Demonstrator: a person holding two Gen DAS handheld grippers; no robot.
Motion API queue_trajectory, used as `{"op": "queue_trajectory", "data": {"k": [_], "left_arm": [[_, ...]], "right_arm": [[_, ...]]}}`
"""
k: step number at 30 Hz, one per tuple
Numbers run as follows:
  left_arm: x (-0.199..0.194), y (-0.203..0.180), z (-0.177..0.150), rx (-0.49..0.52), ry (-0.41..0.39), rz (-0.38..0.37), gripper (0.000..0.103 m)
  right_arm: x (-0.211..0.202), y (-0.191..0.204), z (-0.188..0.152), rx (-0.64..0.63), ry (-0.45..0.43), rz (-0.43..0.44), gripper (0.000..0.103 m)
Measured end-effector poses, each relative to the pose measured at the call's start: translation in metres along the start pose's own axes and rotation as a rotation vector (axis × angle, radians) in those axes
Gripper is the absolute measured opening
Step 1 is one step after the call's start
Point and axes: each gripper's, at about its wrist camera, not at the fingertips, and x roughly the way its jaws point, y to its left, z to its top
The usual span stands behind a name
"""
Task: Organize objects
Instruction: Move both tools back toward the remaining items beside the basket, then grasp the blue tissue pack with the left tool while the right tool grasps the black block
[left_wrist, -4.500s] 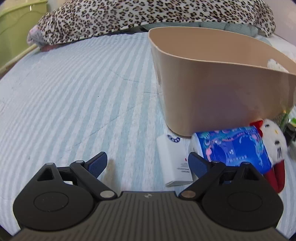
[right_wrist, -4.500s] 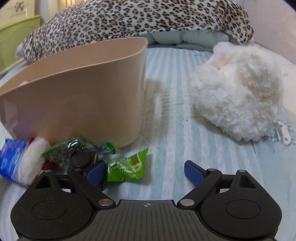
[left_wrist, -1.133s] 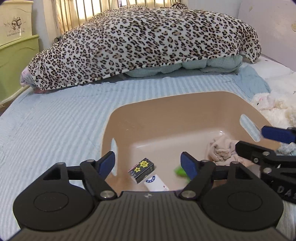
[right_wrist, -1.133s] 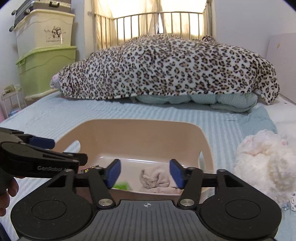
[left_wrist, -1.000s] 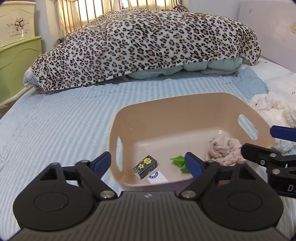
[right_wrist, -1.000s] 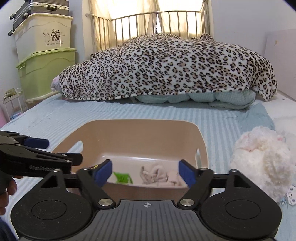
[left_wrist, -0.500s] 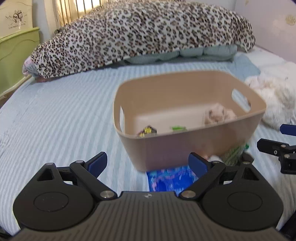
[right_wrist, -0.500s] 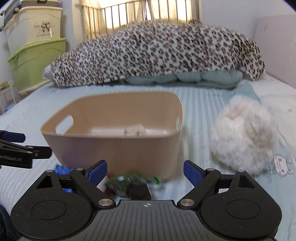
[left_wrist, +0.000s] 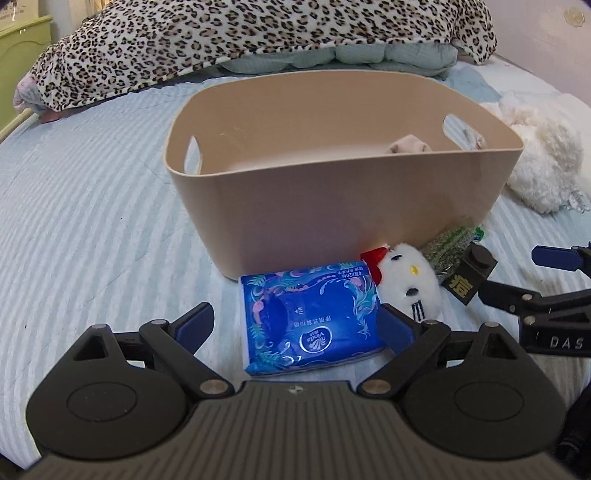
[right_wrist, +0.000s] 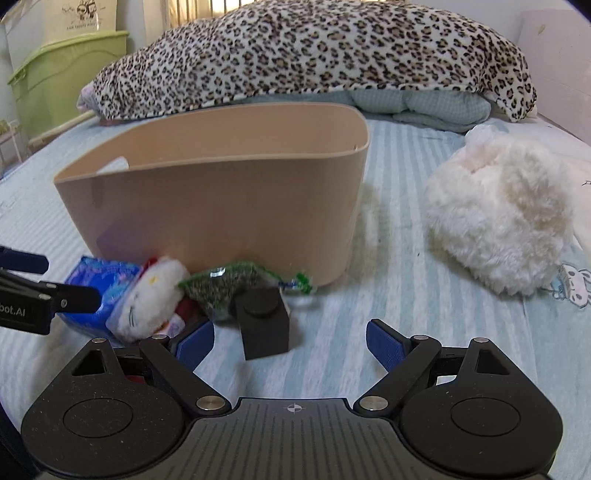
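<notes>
A beige basket (left_wrist: 332, 184) stands on the bed, also in the right wrist view (right_wrist: 221, 206); a pink cloth (left_wrist: 408, 146) shows inside. In front of it lie a blue tissue pack (left_wrist: 310, 314), a white cat plush (left_wrist: 410, 284), a green snack bag (right_wrist: 229, 286) and a black box (right_wrist: 264, 323). My left gripper (left_wrist: 295, 325) is open, low, with the tissue pack between its fingers. My right gripper (right_wrist: 290, 341) is open, with the black box just ahead between its fingers.
A fluffy white plush (right_wrist: 502, 221) lies right of the basket. A leopard-print quilt (right_wrist: 314, 55) is piled behind. Green storage boxes (right_wrist: 55, 74) stand at the far left. The striped bedsheet (left_wrist: 92, 203) stretches left of the basket.
Both grippers came down from above the basket to the bed in front of it. The loose items are now close between the fingers.
</notes>
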Motion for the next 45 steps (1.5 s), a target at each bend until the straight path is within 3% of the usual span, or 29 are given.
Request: {"op": "queue_trajectory", "data": {"k": [14,21,27,34,42,45], "left_arm": [[0.032,0.002,0.012,-0.119,0.039,-0.029,0.096],[0.038,0.005,0.010,-0.136,0.052,-0.024,0.099],[0.030,0.015,0.009,-0.141,0.033,0.054,0.099],[0.029,0.012,0.008,-0.184,0.073,-0.083,0.098],[0.036,0.004,0.002,-0.179,0.068,-0.054,0.099],[0.049,0.006,-0.002,-0.145,0.125,0.036,0.099]], "right_arm": [[0.025,0.005,0.002,-0.032,0.017,-0.014,0.090],[0.033,0.002,0.004,-0.025,0.019,-0.017,0.083],[0.035,0.002,0.004,-0.029,0.013,-0.020,0.081],[0.032,0.002,0.004,-0.033,0.003,-0.025,0.081],[0.034,-0.001,0.003,-0.017,-0.001,-0.018,0.081],[0.037,-0.001,0.003,-0.014,0.003,-0.005,0.078]]}}
